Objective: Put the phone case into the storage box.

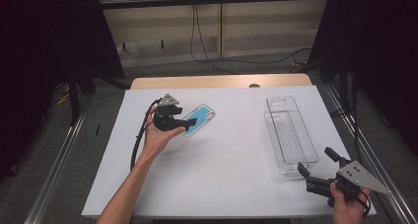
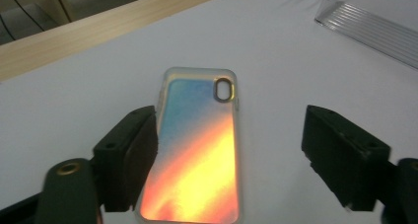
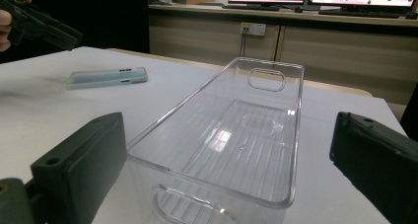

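Two hands low over the table (image 1: pixel 222 150), left gripper (image 1: pixel 183 124) at nine o'clock, jaws spread astride phone case (image 1: pixel 198 119), right gripper (image 1: pixel 315 167) at four o'clock, jaws wide, facing clear tray (image 1: pixel 291 135).

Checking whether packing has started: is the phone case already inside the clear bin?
No, the phone case lies flat on the table by the left tool, well apart from the clear bin.

Two black grippers are seen: the left gripper (image 1: pixel 183 123) at centre left, the right gripper (image 1: pixel 315 166) at lower right. Each is topped by a grey three-cornered plate with small holes. A black cable trails from the left one. The forearms are bare of sleeves.
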`<state>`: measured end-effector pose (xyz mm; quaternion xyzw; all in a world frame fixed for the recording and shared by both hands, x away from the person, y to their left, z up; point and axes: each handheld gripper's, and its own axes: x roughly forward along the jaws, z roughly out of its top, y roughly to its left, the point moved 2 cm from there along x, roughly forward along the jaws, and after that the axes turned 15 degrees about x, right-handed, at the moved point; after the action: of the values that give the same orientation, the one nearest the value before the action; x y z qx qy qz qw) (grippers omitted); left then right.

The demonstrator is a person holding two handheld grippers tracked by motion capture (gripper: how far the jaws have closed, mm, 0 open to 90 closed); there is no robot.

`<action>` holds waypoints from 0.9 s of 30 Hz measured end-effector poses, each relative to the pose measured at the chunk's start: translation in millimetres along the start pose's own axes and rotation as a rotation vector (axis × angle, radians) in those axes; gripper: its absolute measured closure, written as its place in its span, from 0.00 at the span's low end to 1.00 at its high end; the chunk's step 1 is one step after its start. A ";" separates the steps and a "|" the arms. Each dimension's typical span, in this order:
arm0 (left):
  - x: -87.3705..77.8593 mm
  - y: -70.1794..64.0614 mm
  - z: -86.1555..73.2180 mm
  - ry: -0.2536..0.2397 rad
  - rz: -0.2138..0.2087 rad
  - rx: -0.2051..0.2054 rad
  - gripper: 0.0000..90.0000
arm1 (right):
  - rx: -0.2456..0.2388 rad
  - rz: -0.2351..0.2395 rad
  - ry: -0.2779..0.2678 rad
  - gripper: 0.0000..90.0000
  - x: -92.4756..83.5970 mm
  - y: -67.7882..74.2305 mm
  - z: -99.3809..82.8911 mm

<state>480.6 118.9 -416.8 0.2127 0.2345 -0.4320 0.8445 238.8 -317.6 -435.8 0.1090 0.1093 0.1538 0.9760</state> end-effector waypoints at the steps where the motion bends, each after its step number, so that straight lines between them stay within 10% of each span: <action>1: -0.7 0.8 0.2 -0.002 0.000 -0.008 0.17 | 0.001 -0.001 -0.001 0.00 -0.1 -0.2 0.1; 8: -13.8 8.6 4.8 -0.022 -0.019 -0.009 0.04 | 0.002 -0.001 0.000 0.00 0.4 -0.1 -0.2; 17: -10.4 8.1 -6.2 0.071 -0.063 0.046 0.05 | 0.001 -0.005 -0.005 0.00 0.7 -0.6 1.1; 27: 5.5 14.3 -12.3 0.128 -0.050 -0.001 0.07 | 0.002 -0.004 -0.005 0.00 0.8 -1.9 0.9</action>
<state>492.7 130.0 -427.7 0.2333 0.2936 -0.4385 0.8167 240.3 -319.2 -435.6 0.1102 0.1074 0.1513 0.9764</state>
